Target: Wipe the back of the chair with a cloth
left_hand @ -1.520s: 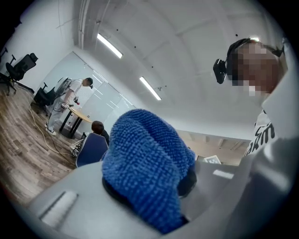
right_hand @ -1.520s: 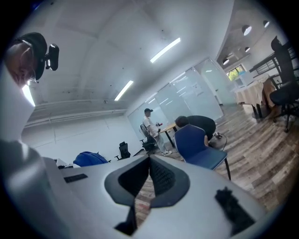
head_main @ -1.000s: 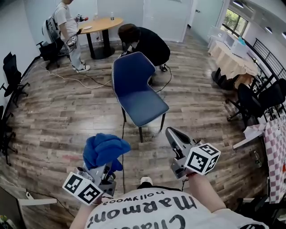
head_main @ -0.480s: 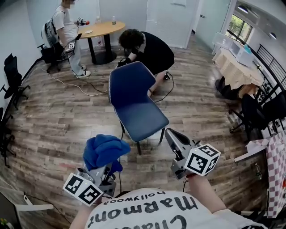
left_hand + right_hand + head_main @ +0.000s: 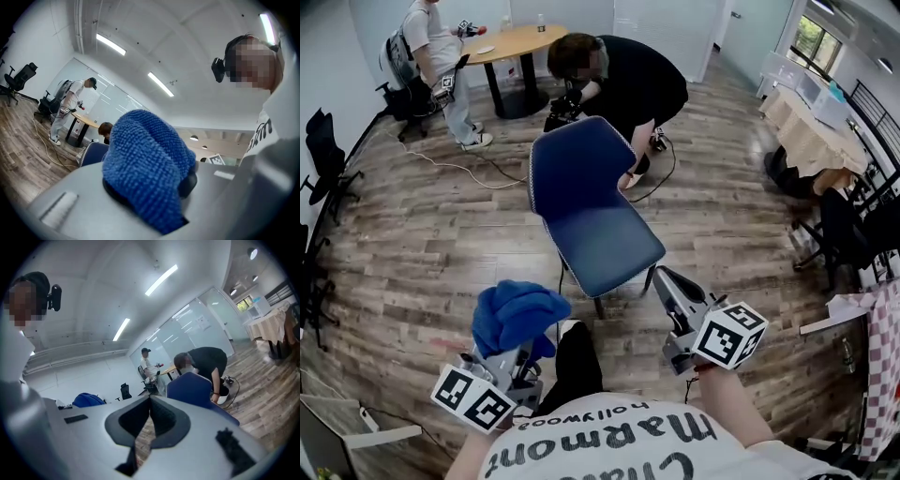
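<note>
Both grippers held low ahead of our torso, tips angled forward and up. Our left gripper has its jaws clamped on the blue cloth, bunched over the fingertips. Our right gripper has its jaws pressed together.

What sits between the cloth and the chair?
In the head view, only wood floor and a thin cable separate the cloth from the chair.

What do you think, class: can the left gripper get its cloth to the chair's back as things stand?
Probably yes, with a step forward: nothing stands between the left gripper, shut on the blue cloth, and the chair back.
</note>
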Available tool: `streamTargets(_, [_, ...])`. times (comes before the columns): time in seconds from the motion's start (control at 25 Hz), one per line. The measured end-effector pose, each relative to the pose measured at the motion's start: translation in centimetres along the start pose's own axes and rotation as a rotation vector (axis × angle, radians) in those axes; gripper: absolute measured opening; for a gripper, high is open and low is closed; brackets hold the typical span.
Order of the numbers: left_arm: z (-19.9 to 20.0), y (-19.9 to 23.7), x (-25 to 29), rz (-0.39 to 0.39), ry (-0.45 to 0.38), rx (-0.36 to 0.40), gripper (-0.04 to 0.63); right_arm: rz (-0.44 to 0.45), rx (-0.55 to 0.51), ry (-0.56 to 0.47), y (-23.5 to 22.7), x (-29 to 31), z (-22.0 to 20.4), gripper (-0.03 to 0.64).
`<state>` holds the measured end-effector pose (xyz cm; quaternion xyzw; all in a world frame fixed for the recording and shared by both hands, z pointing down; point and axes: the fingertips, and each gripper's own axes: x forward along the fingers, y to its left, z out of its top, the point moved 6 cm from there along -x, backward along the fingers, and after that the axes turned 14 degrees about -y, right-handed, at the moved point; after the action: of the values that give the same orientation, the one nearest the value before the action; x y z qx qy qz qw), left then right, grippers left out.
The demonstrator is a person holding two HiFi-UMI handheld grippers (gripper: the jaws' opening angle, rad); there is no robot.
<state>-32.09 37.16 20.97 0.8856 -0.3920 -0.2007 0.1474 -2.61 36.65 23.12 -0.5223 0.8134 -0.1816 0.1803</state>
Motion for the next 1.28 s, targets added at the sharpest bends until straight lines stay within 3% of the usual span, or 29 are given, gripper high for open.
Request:
streamTargets(0.28, [1.8,5.3,7.2,-0.048,-0.034,-0.011,0.071,-0.037,-0.010,-0.006,-2.1,6.0,0.9,0.014])
streamTargets(0.72, [5.8,14.9,18.2,-0.108,-0.022,-0.004,0.071,-0.132,-0.050,-0.105,-5.2,16.9,5.2,0.014])
streamTargets(1.08, [5.2,19.8,23.1,-0.156,0.000,-0.036,0.069,-0.170,-0.066,-0.122,-7.4,22.5,5.0,0.014])
streamTargets(1.28, [4.7,21.0,24.4,-0.152,0.006,-0.003,0.069,-0.202,-0.064,-0.102,-8.6,23.8,4.6,0.014])
